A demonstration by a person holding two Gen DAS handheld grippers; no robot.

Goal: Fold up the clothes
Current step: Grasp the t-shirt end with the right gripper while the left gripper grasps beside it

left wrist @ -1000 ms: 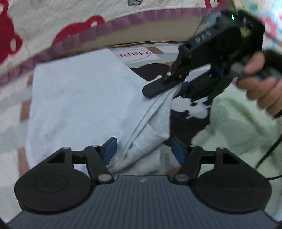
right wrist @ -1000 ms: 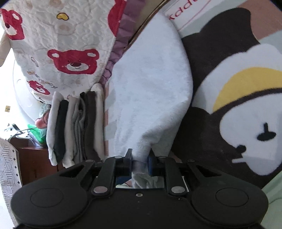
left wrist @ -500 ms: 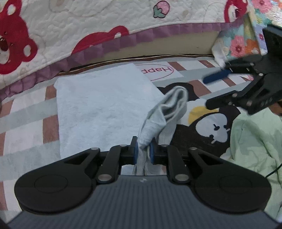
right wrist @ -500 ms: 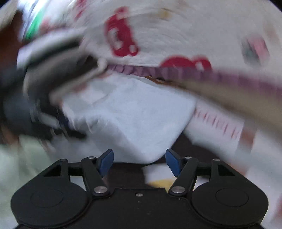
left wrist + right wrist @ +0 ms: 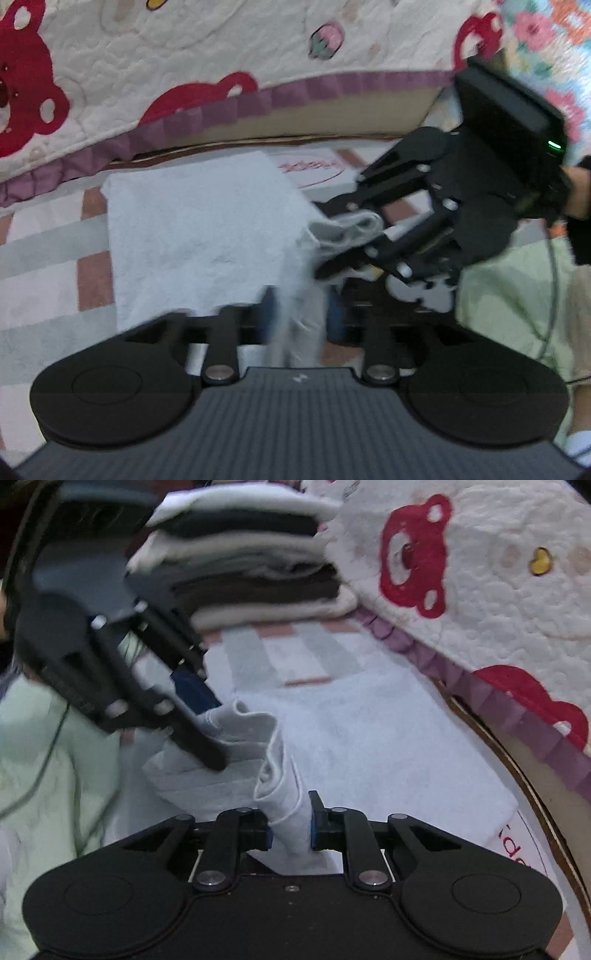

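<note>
A pale grey-white garment (image 5: 199,236) lies folded flat on a striped rug, with its near right end bunched and lifted. My left gripper (image 5: 299,321) is shut on that bunched end, blurred by motion. My right gripper (image 5: 290,829) is closed on another fold of the same garment (image 5: 369,746). In the left wrist view the right gripper (image 5: 347,236) reaches in from the right with the cloth between its fingers. In the right wrist view the left gripper (image 5: 207,731) holds the cloth just ahead on the left.
A stack of folded clothes (image 5: 251,554) stands at the far left of the rug. A quilt with red bears (image 5: 147,55) hangs over the bed edge behind. A pale green cloth (image 5: 517,295) lies at the right. A cable (image 5: 550,280) runs over it.
My right gripper swung back in from the right and closed on the bunched end of the garment. My left gripper kept its hold and shifted slightly.
</note>
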